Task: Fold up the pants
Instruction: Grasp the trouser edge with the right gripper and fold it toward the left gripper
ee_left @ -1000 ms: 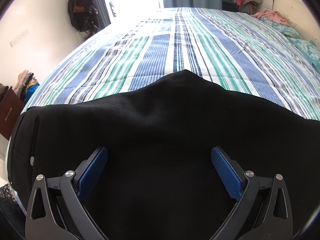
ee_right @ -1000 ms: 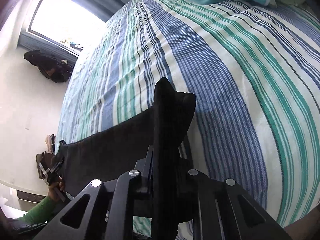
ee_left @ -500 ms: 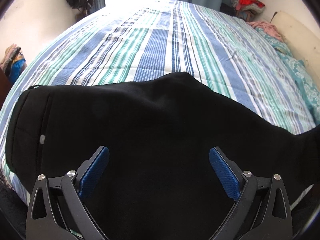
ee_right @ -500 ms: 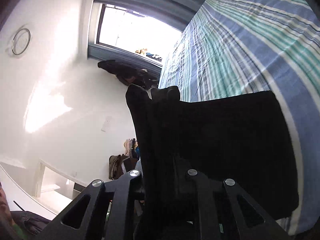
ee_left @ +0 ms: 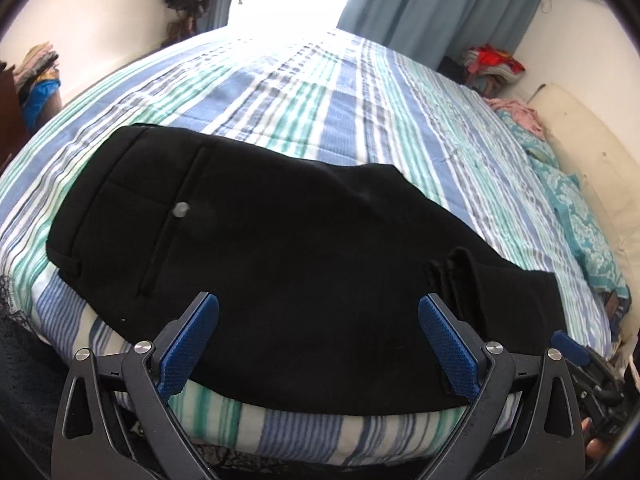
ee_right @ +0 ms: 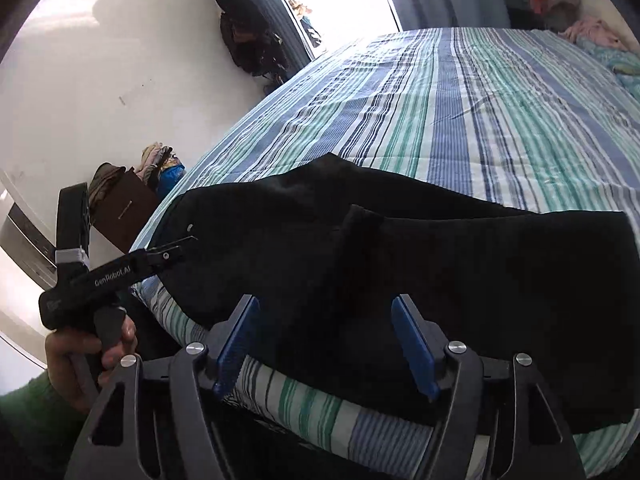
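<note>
Two claws: both stand over the near edge of the bed with nothing between their pads.
Right gripper [ee_right: 326, 344]: jaws opening, blue ribbed pads apart, no cloth pinched; the black fabric lies just beyond and under the tips.
Left gripper [ee_left: 318, 346]: jaws spread wide, empty, poised over the near part of the garment; in the right wrist view it is seen from the side, carried by a hand [ee_right: 86, 354] in a green sleeve at the left corner of the bed.
Black woven pants [ee_left: 280, 248]: spread along the near edge of the blue, teal and white striped bedspread [ee_left: 360, 92], waist end with the small pale button [ee_left: 181, 210] toward the left corner, the leg end doubled back over the upper part, its bunched hem lying on top near the right side.
Done: one lengthwise-to-middle fold appears laid down, judging by the second layer resting on the first.
Left: the top layer looks rumpled and its edges do not line up; I judge a smoothing and probably another fold remain.
Change, right: a second ago this claw was clamped on the hem, carrying it over; now the hem is released onto the pile.
Change, left: it was wide then too, but has pulled back, so more of the garment and the bed edge shows.
</note>
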Motion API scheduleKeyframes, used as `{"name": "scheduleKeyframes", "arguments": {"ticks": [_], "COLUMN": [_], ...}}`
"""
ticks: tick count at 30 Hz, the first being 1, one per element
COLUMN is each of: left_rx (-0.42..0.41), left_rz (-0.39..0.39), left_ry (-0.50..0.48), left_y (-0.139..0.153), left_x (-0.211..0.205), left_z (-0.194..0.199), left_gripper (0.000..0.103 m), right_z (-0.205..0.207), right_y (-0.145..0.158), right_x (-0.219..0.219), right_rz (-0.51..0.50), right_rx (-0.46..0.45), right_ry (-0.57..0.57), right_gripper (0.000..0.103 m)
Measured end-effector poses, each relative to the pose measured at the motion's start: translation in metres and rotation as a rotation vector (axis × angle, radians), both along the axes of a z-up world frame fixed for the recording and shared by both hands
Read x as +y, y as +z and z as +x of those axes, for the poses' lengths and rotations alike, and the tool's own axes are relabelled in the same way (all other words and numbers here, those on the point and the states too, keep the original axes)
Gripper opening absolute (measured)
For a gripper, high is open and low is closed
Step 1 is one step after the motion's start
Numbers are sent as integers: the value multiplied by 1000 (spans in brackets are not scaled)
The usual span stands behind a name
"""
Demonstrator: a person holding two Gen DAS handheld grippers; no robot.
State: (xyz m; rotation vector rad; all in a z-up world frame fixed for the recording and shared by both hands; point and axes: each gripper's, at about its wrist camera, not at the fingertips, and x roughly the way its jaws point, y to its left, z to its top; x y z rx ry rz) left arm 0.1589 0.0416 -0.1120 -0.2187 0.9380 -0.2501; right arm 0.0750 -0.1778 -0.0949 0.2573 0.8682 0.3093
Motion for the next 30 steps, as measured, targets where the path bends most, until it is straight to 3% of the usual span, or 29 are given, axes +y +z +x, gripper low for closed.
{"name": "scheduleKeyframes", "arguments": {"ticks": [1, 3, 5, 6, 10, 13, 14, 20, 22, 24, 27, 29, 30], "left_rx": [-5, -18, -7, 8, 51, 109, 110, 13, 57, 115, 85, 48, 22], "left_rz": [-18, -44, -37, -20, 90, 145, 148, 126, 172, 204, 200, 140, 110], "left_ry": [-57, -181, -294, -331, -357, -363, -346, -327, -316, -323, -293, -252, -223], "left_y": [3, 10, 12, 10, -7, -22, -22, 18, -1, -26, -17, -2, 5], "left_x": [-14, -47, -81, -97, -134, -148, -146, -121, -118, -121, -119, -107, -99], "left_z": [-4, -13, -17, -17, -7, 1, -2, -29, -25, -18, -20, -21, -21], "left_gripper": [99, 93, 76, 73, 57, 4, 3, 4, 6, 15, 40, 75, 79], "right_z": [-18, -58, -81, -88, -96, -90, -88, -95, -93, -85, -76, -78, -80], "right_y": [5, 12, 14, 14, 24, 23, 21, 30, 27, 17, 7, 7, 8], "right_x": [-11, -33, -57, -69, -102, -104, -103, -104, -108, -112, -117, -120, -122], "right_rz": [-36, -103, -130, -124, -27, -45, -41, -50, -39, -7, 18, 24, 28], "right_rx": [-33, -88, -97, -90, -138, -133, -127, -199, -187, -140, -92, -94, -101], "right_ry": [-21, -84, -145, -182, -309, -304, -296, -315, -319, -322, -334, -347, -354], "right_gripper": [86, 92, 92, 92, 92, 92, 92, 92, 92, 92, 92, 92, 92]}}
